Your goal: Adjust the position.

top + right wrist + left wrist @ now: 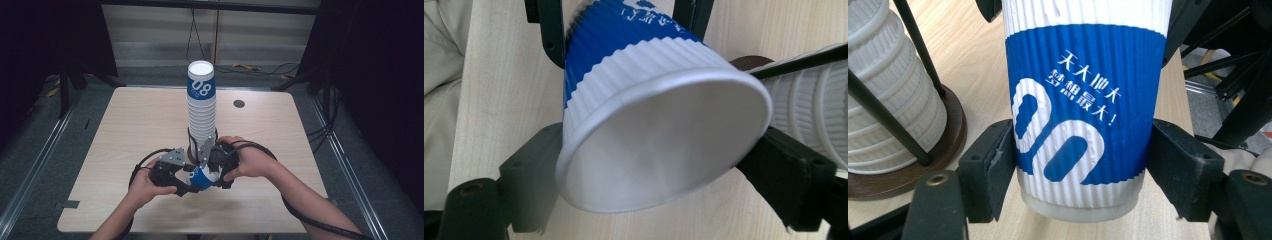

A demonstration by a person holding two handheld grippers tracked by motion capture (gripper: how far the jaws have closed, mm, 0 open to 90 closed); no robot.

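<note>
A blue and white ribbed paper cup (202, 176) lies tilted just above the table's front middle, held from both ends. My left gripper (192, 187) is shut on the cup's (1083, 115) lower body, its base toward that camera. My right gripper (212, 170) is shut on the cup (659, 145) near its rim, with the open mouth facing that camera. Right behind stands a tall stack of the same cups (201, 107) in a holder with black rods (918, 55) and a round wooden base (948, 150).
The light wooden table (140, 120) carries a small black round disc (239, 103) at the back right. Beyond the table, cables (280, 67) lie on the floor, and dark curtains hang at both sides.
</note>
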